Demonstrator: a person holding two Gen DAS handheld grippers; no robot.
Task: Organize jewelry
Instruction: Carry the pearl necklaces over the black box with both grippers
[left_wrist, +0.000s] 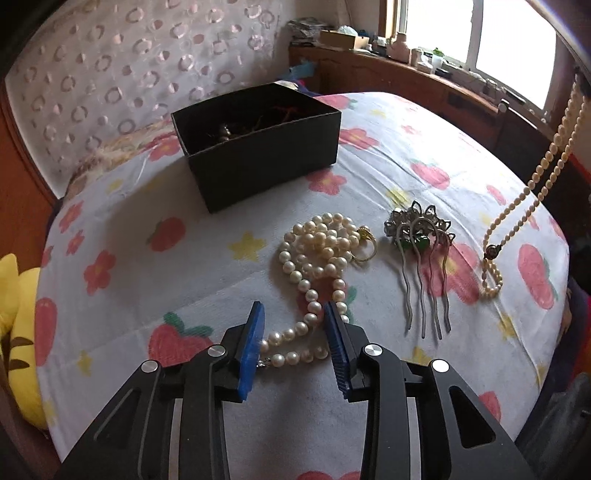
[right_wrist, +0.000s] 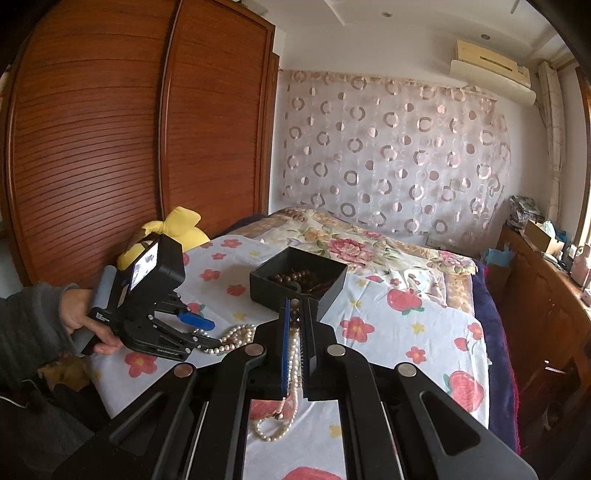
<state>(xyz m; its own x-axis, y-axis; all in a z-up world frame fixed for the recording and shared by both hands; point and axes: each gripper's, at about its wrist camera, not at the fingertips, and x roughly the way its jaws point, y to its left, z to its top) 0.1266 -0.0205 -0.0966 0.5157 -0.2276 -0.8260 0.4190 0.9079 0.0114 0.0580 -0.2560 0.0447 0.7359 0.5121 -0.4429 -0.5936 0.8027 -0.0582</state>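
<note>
The left gripper (left_wrist: 293, 325) stood with its jaws parted astride the pearl necklace (left_wrist: 317, 254), heaped near the bed's front edge; closing on a single run of beads looked surest. The right gripper (right_wrist: 294, 345) was pinched on a finer bead strand (right_wrist: 293, 354) (hanging to the sheet), short of the black box (left_wrist: 258, 147).

I get soft daylight from the window (left_wrist: 476, 40) at upper right of my left wrist view, blown out to white there. Both views bend strongly at the edges with dark corners. Shadows stay faint; focus is fair.
</note>
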